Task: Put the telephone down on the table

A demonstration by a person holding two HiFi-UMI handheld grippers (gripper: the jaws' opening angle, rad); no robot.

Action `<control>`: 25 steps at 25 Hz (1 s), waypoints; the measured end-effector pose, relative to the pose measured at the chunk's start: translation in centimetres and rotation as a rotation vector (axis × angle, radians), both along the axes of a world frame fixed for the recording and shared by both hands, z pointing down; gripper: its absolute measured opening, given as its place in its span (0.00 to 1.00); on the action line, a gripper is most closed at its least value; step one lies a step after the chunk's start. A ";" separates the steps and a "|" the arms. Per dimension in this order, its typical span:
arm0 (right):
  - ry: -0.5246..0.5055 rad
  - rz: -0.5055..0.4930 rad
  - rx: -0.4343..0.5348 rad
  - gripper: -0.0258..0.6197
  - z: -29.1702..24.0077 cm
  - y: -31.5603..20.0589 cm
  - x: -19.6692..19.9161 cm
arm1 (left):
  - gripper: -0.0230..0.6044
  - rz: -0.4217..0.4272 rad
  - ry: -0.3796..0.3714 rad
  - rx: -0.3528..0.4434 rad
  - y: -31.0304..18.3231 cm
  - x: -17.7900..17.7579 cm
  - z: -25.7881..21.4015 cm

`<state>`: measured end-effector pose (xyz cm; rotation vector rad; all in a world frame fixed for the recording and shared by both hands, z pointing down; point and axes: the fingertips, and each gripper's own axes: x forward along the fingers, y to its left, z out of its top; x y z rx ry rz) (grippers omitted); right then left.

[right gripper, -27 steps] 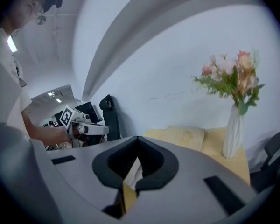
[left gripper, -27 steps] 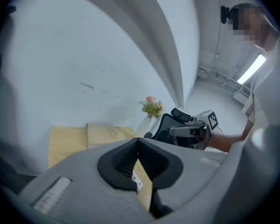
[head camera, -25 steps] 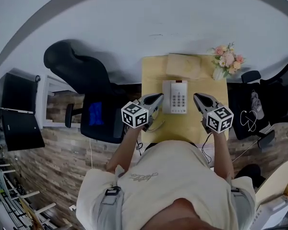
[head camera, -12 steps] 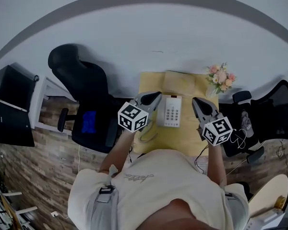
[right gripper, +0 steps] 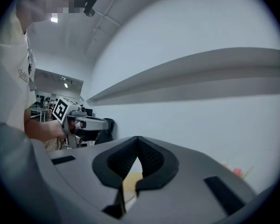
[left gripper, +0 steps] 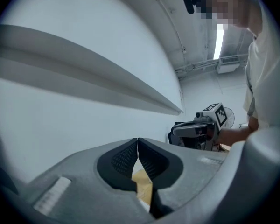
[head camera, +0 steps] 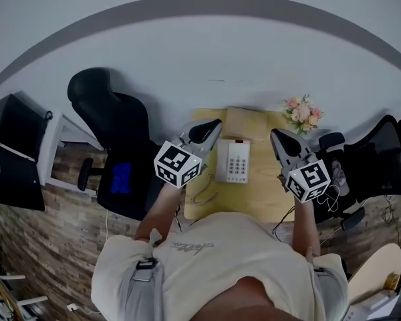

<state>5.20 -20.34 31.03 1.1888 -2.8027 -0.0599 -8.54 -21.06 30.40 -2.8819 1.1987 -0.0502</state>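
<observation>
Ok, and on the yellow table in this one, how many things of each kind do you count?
telephone: 1
cardboard box: 1
bunch of flowers: 1
loose cord: 1
Total on the table: 4

The telephone [head camera: 233,160] is a white desk set with a grid of grey keys on its face and a small red mark at its far end. It lies flat and face up on the table [head camera: 267,196], a pale yellow top. Its long side runs from near edge to far edge. It sits about midway between the left and right edges. A thin cord [head camera: 205,196] loops over the table toward the near left corner.
</observation>
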 end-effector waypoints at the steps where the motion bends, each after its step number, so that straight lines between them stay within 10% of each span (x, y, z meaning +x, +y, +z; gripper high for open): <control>1: -0.006 0.006 0.007 0.04 -0.4 -0.1 0.1 | 0.07 -0.001 0.002 0.012 0.0 -0.1 -0.5; 12: -0.032 0.071 0.091 0.04 -4.7 -1.3 0.9 | 0.07 -0.065 0.028 0.029 -1.4 -2.7 -1.8; 25: -0.040 0.038 -0.038 0.04 -0.2 0.4 -0.1 | 0.07 -0.089 0.062 -0.016 -0.9 -3.8 0.5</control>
